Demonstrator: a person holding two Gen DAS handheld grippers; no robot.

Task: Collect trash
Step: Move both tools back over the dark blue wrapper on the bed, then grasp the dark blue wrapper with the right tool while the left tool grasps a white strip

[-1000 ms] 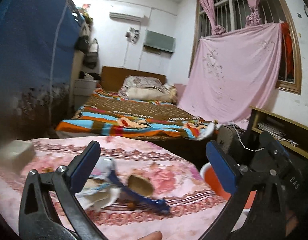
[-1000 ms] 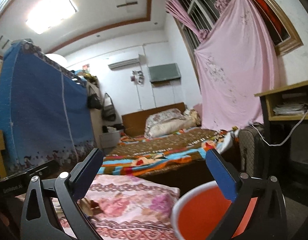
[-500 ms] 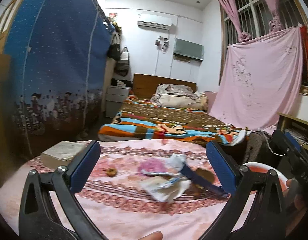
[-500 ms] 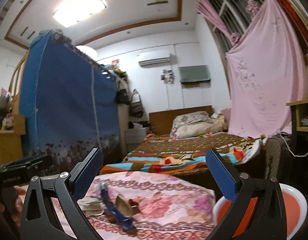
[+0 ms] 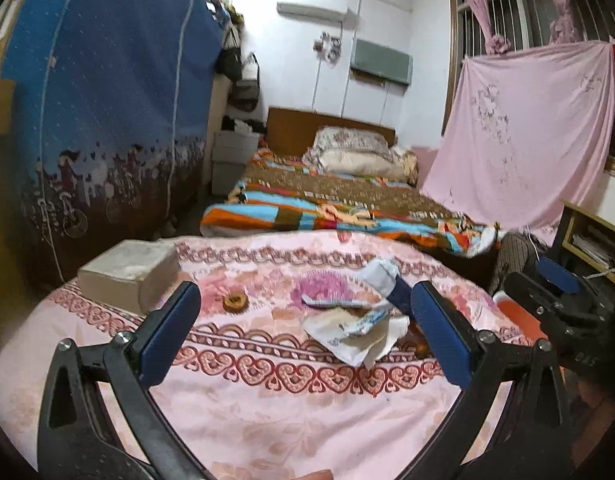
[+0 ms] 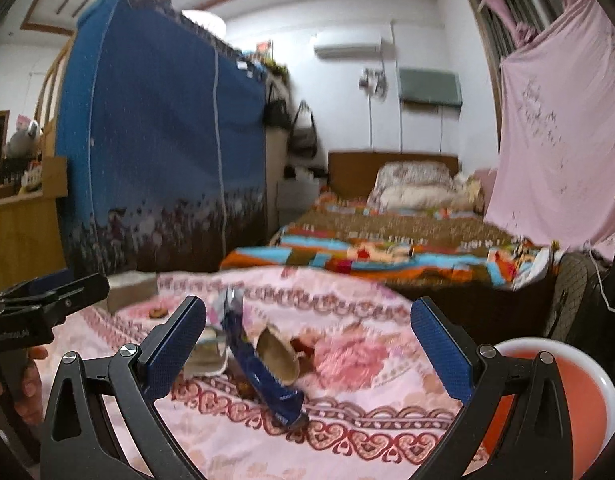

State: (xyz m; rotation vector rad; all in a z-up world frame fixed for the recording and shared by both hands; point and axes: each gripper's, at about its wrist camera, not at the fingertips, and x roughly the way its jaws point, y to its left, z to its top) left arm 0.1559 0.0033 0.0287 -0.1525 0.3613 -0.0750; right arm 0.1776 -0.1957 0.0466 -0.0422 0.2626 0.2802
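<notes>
Both grippers, left gripper (image 5: 305,330) and right gripper (image 6: 307,344), were wide open and empty; the crumpled wrapper (image 5: 353,334) at 1 o'clock looked light and floppy, so I'd pinch its bunched middle.

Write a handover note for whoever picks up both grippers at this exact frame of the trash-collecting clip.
Left gripper: jaws open, empty, above the pink floral cloth.
Right gripper: jaws open, empty, facing the trash pile.
Trash on the cloth: crumpled white wrappers, blue wrapper, tan scrap, small brown ring.
Orange bin stands off the cloth's right edge.
Done: nothing collected that the views show.
Left: grip each piece and drop it in the bin.
</notes>
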